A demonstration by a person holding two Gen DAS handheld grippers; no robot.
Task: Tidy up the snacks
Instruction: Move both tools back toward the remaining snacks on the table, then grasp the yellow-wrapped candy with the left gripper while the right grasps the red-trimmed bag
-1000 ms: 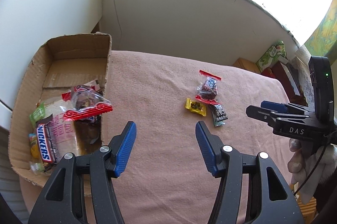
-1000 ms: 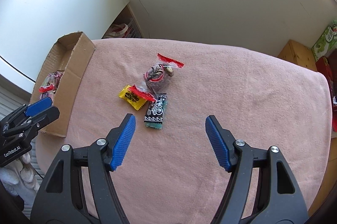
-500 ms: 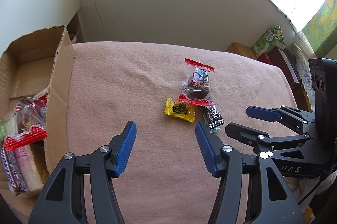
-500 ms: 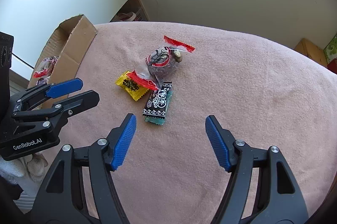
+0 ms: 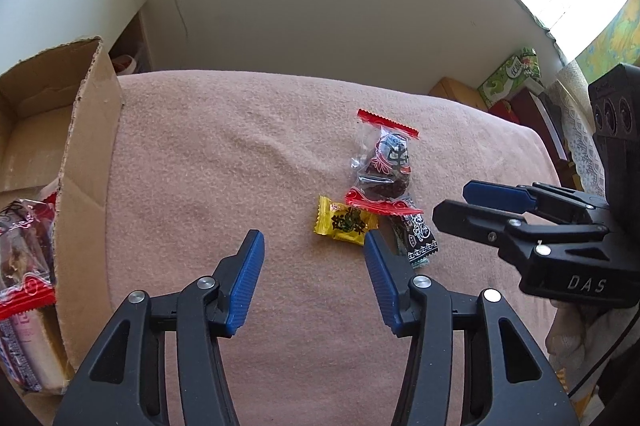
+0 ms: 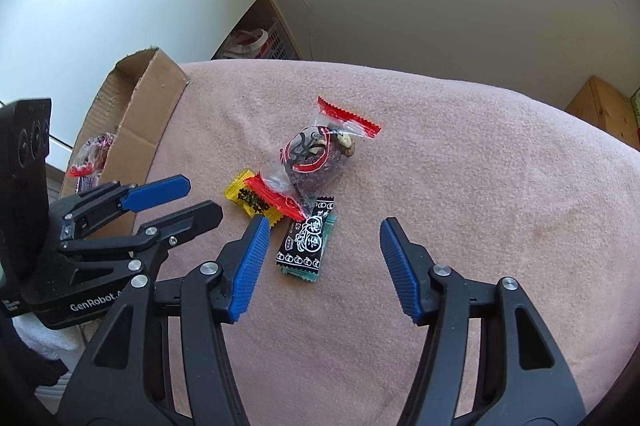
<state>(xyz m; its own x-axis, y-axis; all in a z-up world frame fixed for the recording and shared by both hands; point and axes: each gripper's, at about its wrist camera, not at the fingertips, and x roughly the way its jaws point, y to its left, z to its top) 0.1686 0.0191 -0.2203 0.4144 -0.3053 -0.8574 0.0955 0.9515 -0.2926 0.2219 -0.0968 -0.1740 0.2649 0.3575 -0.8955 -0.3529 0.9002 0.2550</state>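
Note:
Three snacks lie together on the pink cloth: a clear red-edged bag of dark fruit [image 5: 386, 166] [image 6: 316, 156], a yellow candy [image 5: 345, 222] [image 6: 250, 200] and a black sachet [image 5: 416, 236] [image 6: 306, 240]. My left gripper [image 5: 314, 246] hovers just short of the yellow candy, jaws closing with nothing between them. My right gripper [image 6: 322, 236] hangs over the black sachet, which shows between its fingers; its jaws are closing and the pads stand clear of it. Each gripper appears in the other's view, the right gripper [image 5: 476, 204] and the left gripper [image 6: 202, 200].
An open cardboard box [image 5: 90, 130] [image 6: 148, 98] with several packed snacks [image 5: 22, 258] stands at the cloth's left edge. Beyond the far right edge are a green carton [image 5: 510, 76] and a wooden box [image 6: 600, 106]. A white wall rises behind.
Both grippers came down toward the snack pile and drew together; their jaws narrowed a little. The box slid leftward in the left wrist view.

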